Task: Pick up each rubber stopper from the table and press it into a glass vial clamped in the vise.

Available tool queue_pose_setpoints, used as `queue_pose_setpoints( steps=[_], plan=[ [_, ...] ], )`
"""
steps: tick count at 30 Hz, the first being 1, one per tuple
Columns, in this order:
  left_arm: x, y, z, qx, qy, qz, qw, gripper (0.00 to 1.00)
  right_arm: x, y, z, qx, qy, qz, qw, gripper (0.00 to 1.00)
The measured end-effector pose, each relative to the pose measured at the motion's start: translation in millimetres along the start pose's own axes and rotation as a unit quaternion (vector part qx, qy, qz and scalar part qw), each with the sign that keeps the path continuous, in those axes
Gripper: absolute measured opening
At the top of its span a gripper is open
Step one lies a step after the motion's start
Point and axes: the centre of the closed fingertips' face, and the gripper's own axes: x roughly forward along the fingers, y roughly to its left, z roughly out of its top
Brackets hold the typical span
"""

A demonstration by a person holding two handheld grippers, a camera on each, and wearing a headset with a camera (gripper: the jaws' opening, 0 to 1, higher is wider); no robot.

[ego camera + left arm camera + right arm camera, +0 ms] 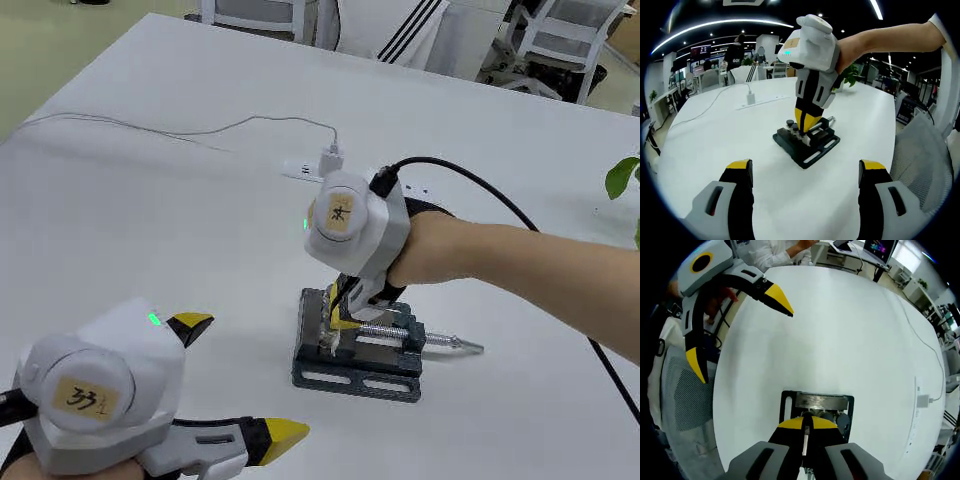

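A small dark vise (pixel 345 372) stands on the white table (pixel 150 200); it is also in the left gripper view (pixel 812 148) and the right gripper view (pixel 815 401). Small vials with dark stoppers (pixel 789 123) stand upright in its jaws. My right gripper (pixel 342 312) points straight down onto the vise, its yellow tips shut together right over the vials (pixel 805 423); whether a stopper sits under them is hidden. My left gripper (pixel 237 378) hovers open and holds nothing at the near left, well apart from the vise (pixel 805 167).
The vise's screw handle (pixel 452 344) sticks out to the right. A white power strip with a charger and cable (pixel 325 162) lies behind the vise. Office chairs (pixel 560 40) line the far table edge. A green plant leaf (pixel 620 178) shows at the right.
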Motion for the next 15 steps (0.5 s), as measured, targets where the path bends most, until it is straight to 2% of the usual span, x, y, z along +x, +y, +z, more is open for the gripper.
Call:
queue_pose_setpoints(
  steps=[9, 15],
  plan=[
    [-1.0, -4.2, 1.3, 0.009, 0.002, -0.004, 0.9999, 0.86, -0.2, 1.3, 1.4, 0.044, -0.042, -0.011, 0.9981, 0.0],
    [-2.1, -3.7, 0.9, 0.013, 0.004, -0.004, 0.9999, 0.86, -0.3, 3.1, 1.9, 0.05, -0.057, -0.017, 0.997, 0.0]
  ],
)
